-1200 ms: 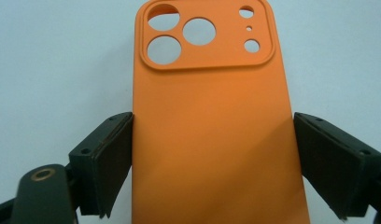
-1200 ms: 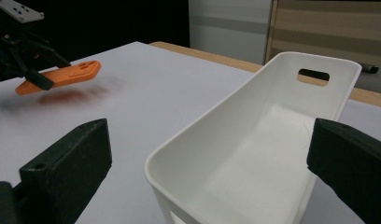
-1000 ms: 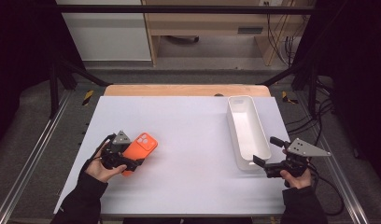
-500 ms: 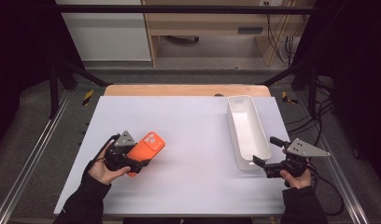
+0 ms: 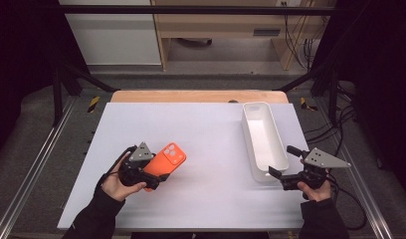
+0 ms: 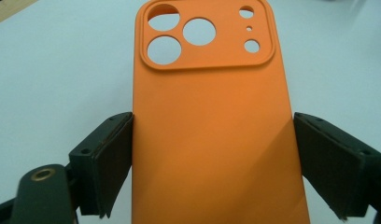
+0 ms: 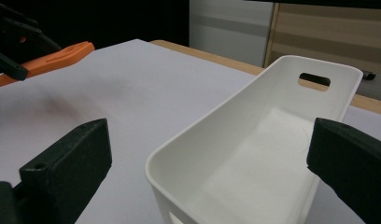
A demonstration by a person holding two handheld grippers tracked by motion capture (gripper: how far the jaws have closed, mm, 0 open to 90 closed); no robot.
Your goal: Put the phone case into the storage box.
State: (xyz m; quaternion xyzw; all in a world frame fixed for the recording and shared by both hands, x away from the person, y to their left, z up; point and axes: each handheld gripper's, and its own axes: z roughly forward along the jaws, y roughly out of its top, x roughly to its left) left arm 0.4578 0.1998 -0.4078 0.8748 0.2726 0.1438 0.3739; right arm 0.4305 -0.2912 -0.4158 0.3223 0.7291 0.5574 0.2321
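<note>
A table (image 5: 201, 124) stood under the camera, its top covered by a large, pale lavender-white sheet (image 5: 211, 199) that ran nearly edge to edge. Along the far side a narrow strip of bare wood (image 5: 191, 96) showed past the sheet. One thing rested directly on the surface: a long, narrow white bin (image 5: 263, 139), set lengthwise toward the right edge (its short ends faced the near and far sides). The bin was open on top, with rounded corners and a slot-shaped handle hole (image 7: 314, 80) cut high in its far end wall. A dark metal frame rail (image 5: 32, 174) ran along the table's left side.
</note>
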